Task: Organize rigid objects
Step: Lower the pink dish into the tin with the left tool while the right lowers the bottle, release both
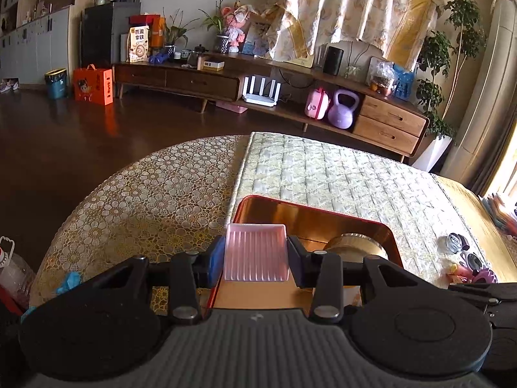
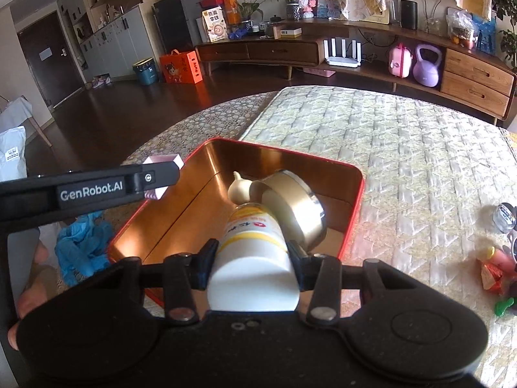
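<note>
Bottle (image 2: 255, 258) with red label characters sits gripped in right claw (image 2: 255, 268); "GenRobot.AI" left claw (image 1: 255, 258) clamps pink box (image 1: 256, 252).

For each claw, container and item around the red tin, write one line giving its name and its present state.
Left claw: shut on the pink ribbed tray, held above the tin's edge.
Right claw: shut on the white bottle, held over the tin.
Red tin: open, no lid on it.
Gold round tin: inside the red tin, tilted on its side.
Cabinet drawers: closed.
</note>
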A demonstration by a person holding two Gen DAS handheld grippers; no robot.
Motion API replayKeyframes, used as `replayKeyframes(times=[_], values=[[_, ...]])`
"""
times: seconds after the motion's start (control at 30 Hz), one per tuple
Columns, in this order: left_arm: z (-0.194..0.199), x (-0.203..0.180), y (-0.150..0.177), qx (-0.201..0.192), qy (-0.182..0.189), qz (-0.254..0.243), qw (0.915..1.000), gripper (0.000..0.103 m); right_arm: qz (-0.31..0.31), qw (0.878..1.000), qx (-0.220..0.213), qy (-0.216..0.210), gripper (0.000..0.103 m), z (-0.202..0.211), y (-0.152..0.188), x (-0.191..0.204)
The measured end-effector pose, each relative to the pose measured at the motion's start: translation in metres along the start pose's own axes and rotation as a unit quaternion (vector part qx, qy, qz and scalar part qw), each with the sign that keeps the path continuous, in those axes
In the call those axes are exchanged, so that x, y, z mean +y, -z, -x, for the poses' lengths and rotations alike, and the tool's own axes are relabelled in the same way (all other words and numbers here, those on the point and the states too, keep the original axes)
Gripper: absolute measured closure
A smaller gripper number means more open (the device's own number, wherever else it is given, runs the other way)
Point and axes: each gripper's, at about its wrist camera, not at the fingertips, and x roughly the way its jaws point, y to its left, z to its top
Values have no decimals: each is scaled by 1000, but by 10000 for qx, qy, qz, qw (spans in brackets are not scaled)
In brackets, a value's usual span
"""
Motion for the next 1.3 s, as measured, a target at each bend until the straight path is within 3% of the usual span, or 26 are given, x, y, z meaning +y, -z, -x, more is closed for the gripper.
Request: replayKeyframes(times=[0.1, 0.37, 0.63, 1.0, 1.17, 1.23, 1.3], values=[[-8, -6, 2, 85, 57, -63, 9999, 62, -26, 9999, -62, 136, 59, -3, 0, -7], [-31, -20, 7, 339, 133, -283, 9989, 62, 289, 9994, -30, -206, 59, -9, 5, -7], [-58, -21, 9, 683, 65, -248, 9973, 62, 540, 9984, 25, -168, 59, -19, 7, 3], [-71, -28, 7, 668, -72, -435, 9968, 62, 490, 9986, 39, -196, 58, -21, 9, 4], [-72, -30, 6, 700, -107, -458, 9964, 62, 359, 9991, -42, -231, 48, -7, 13, 1], [-71, -30, 6, 720, -149, -457, 9962, 59, 315, 9992, -47, -239, 46, -2, 14, 0], [-68, -29, 6, 722, -167, -407, 9964, 50, 276, 9993, -74, -244, 44, 3, 15, -1]])
